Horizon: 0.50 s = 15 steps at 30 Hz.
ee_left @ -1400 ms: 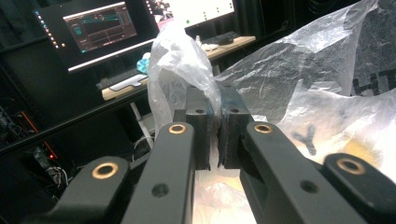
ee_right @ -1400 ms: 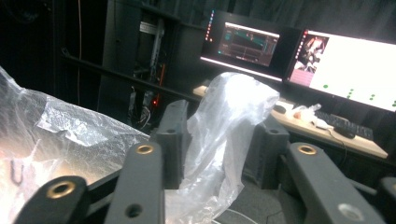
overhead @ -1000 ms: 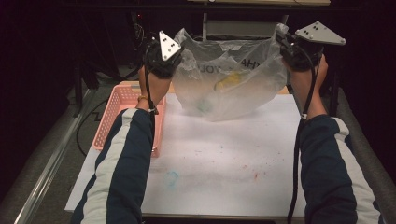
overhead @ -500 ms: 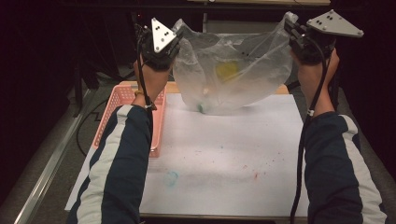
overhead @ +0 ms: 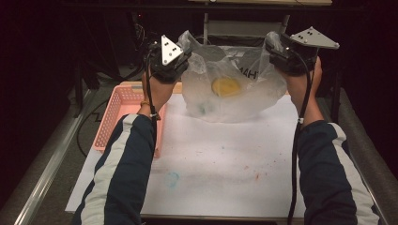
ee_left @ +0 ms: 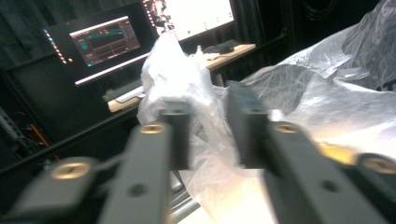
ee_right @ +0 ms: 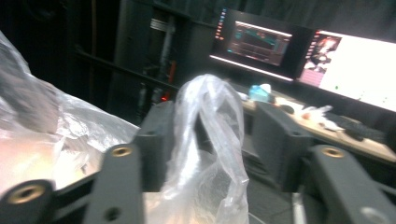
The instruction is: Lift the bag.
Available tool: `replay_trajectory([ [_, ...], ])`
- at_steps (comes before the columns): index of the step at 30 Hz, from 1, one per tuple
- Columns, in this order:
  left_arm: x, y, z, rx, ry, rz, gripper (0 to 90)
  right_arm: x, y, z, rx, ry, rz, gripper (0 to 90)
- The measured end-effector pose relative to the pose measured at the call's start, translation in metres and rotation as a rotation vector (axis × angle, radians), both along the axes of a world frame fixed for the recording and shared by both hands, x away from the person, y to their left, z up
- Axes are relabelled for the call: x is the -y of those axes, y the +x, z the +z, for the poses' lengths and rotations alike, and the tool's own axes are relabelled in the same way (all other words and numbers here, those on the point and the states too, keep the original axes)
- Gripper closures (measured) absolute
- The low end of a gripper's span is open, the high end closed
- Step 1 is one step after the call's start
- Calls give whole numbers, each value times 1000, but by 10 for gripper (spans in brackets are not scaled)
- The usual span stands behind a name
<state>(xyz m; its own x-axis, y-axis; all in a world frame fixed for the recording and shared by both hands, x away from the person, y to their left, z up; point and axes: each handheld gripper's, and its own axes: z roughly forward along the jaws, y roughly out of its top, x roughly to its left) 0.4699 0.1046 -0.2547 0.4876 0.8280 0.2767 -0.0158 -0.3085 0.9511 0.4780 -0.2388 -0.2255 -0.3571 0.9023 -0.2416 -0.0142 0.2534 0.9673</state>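
A clear plastic bag with a round yellow thing inside rests its bottom on the white sheet at the far middle of the table. My left gripper is at the bag's left handle and my right gripper at its right handle. In the left gripper view the left gripper has just been opening; the twisted handle stands loose between its jaws. In the right gripper view the right gripper has also just been opening, with the other handle free in the gap.
A pink mesh basket lies at the sheet's left edge, by the left forearm. The sheet carries faint blue and red stains. Lit monitors and a desk stand beyond the table. A metal rail runs along the left.
Both grippers, shut on the bag's handles before, now have their jaws apart. The bag has sunk from hanging above the sheet to resting on it.
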Motion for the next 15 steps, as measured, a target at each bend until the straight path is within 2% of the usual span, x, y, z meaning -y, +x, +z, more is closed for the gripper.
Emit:
replay_trajectory([
  [2,-4,-4,1,-9,-10,-34,570,0,-7,1,5,17,26,403],
  [4,-7,-9,0,-6,-13,-28,464,2,-18,2,31,22,47,373],
  [6,-11,-15,0,-3,-24,-48,428,5,-26,3,43,32,59,348],
  [8,-13,-21,-2,0,-13,-45,379,8,-35,4,47,27,72,333],
  [11,-16,-29,-5,17,-9,-52,369,12,-46,5,53,12,88,329],
  [15,-21,-36,-6,34,-21,-50,374,17,-58,7,79,-7,77,330],
])
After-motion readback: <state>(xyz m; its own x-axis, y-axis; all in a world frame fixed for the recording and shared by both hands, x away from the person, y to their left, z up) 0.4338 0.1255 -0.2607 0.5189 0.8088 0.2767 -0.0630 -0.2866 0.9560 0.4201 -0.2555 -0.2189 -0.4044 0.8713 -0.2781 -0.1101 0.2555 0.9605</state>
